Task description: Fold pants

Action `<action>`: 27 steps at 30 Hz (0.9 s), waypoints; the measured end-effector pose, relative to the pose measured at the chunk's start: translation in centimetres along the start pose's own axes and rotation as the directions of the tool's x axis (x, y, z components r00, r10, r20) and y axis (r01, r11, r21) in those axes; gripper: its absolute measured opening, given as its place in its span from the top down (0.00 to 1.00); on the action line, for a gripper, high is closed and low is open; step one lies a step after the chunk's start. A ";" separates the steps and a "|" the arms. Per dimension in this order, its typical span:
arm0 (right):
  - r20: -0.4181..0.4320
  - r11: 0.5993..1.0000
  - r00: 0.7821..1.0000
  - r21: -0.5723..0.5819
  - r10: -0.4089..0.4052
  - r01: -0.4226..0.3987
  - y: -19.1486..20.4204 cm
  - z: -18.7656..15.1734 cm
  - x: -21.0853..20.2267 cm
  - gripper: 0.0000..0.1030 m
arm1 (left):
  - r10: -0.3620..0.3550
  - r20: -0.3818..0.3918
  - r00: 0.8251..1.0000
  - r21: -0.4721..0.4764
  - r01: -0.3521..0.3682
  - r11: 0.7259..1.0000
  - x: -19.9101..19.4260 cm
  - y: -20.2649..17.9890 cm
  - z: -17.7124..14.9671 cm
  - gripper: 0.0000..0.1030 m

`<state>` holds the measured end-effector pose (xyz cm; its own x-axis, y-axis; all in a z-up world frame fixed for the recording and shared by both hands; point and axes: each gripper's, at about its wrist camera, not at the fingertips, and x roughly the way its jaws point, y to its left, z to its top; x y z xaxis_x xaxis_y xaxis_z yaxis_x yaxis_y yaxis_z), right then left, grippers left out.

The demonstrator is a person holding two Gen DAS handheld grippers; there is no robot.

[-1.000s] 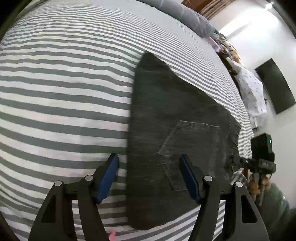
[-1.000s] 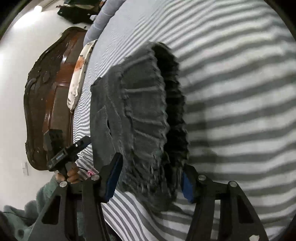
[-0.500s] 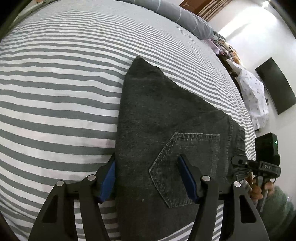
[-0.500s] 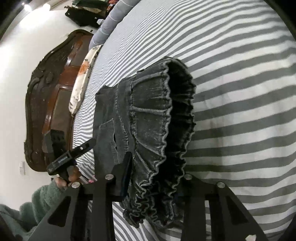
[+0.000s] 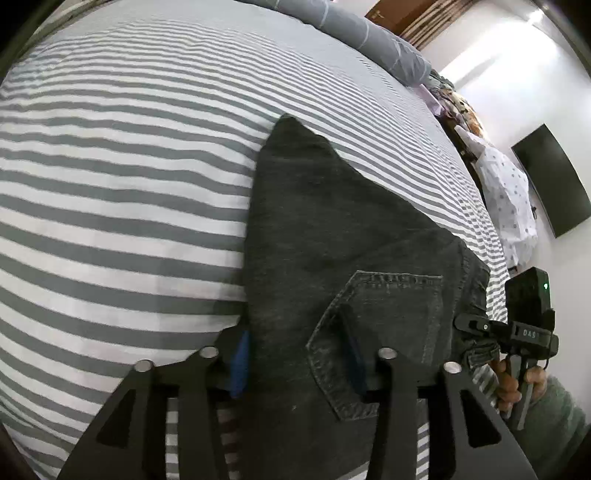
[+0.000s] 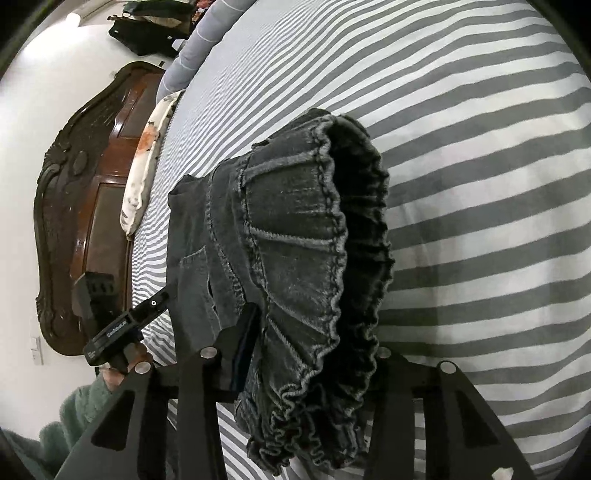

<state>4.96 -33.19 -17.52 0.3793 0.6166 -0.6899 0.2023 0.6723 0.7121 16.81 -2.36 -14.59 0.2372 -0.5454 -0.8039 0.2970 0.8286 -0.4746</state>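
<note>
The left gripper is clenched on the near folded edge of the pants, by the back pocket. The right gripper is clamped on the gathered elastic waistband. The pants lie flat on the striped bedsheet. Risk: uneven lifting would likely skew the fold, and the bunched waistband may slip from the pads. Beyond are a grey pillow, a carved wooden headboard and a wall-mounted screen.

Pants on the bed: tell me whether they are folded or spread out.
Folded. The pants lie as a compact doubled panel on the striped bed, back pocket up; the gathered waistband shows stacked layers.
</note>
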 end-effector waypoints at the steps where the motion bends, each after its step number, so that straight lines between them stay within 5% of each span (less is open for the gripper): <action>1: 0.000 1.000 1.000 0.000 0.000 0.000 0.0 0.0 0.0 0.61 | 0.014 0.001 1.000 0.023 -0.014 1.000 0.1 -0.6 0.0 0.46; 5: 0.007 0.999 1.000 -0.036 -0.027 0.027 0.6 -0.2 -0.1 0.63 | 0.123 0.012 0.992 0.125 -0.124 0.984 0.5 -3.0 -0.5 0.43; 7: 0.015 0.997 0.999 -0.063 -0.034 0.035 1.2 -0.3 -0.4 0.70 | 0.161 0.020 0.987 0.147 -0.162 0.976 0.4 -3.5 -0.5 0.50; 10: 0.032 0.996 0.998 -0.075 -0.052 0.054 1.6 -0.6 -0.7 0.74 | 0.169 0.026 0.985 0.130 -0.171 0.977 -0.1 -3.3 -0.4 0.70; 17: 0.076 0.991 0.991 -0.074 -0.107 0.113 3.0 -1.2 -1.7 0.78 | 0.204 0.060 0.977 0.192 -0.212 0.958 -0.9 -4.8 -0.9 0.89; 27: 0.101 0.985 0.987 -0.104 -0.124 0.135 6.3 -1.7 -3.6 0.80 | 0.158 0.086 0.984 0.187 -0.171 0.967 -2.3 -5.3 -0.7 0.91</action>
<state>3.36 -30.53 -10.80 0.4406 0.4836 -0.7563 0.1568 0.7881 0.5953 14.02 -5.38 -10.48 0.3596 -0.4168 -0.8348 0.4200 0.8712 -0.2541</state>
